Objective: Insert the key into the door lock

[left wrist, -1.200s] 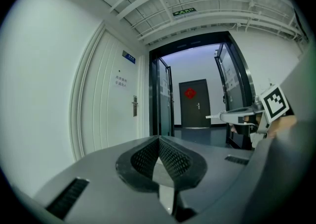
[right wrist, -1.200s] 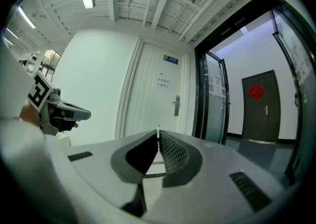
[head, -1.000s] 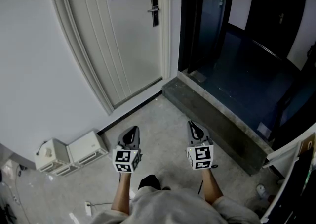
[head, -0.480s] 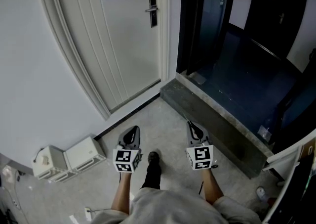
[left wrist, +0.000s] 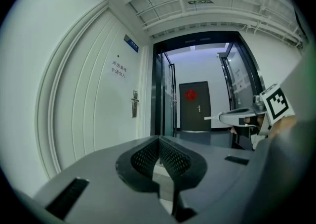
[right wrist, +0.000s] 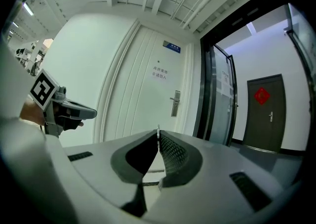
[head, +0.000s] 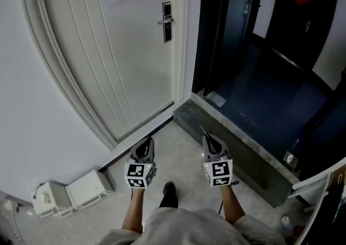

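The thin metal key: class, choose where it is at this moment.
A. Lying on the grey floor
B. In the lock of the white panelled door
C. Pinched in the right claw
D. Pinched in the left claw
C: in the right gripper view, the thin metal key pokes out from the tips of the shut right claw, with the white panelled door not yet reached.

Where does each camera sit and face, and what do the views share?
Head view: on the head, steeply down at floor; forearms, left tool, right tool, shoe.
Left gripper view: on left tool, level along shut jaws toward the door lock; right tool at right.
Right gripper view: on right tool, along jaws pinching the key; left tool at left.
Shared: all see the door lock.
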Demonstrator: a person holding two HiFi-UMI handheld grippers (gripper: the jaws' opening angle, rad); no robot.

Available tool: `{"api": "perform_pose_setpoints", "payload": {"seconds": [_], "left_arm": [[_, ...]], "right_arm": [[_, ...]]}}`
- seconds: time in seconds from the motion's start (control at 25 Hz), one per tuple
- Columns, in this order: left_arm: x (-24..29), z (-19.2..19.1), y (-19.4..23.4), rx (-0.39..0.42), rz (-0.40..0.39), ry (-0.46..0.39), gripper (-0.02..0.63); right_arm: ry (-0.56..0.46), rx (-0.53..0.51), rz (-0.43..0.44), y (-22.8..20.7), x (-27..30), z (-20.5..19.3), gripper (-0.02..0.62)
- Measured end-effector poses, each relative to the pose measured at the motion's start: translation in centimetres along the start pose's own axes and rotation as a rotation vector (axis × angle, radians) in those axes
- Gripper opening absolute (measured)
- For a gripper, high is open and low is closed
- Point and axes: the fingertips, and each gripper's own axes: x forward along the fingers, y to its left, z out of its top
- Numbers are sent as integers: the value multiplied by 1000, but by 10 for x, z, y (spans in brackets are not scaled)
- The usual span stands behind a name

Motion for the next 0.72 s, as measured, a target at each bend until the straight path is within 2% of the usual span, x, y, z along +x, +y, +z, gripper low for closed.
{"api": "perform_pose_setpoints", "payload": {"seconds": [0.36, 0.6, 0.72], "left_arm": [[136, 30, 75, 11, -45, -6, 17], [197, 31, 122, 8, -43, -5, 17], [212, 27, 136, 2, -51, 13, 17]], "right_arm": [[8, -1, -22, -34, 148, 19, 29], [15, -10, -17, -43, 224, 18, 29], [28, -8, -21, -42, 245, 15, 29]]}}
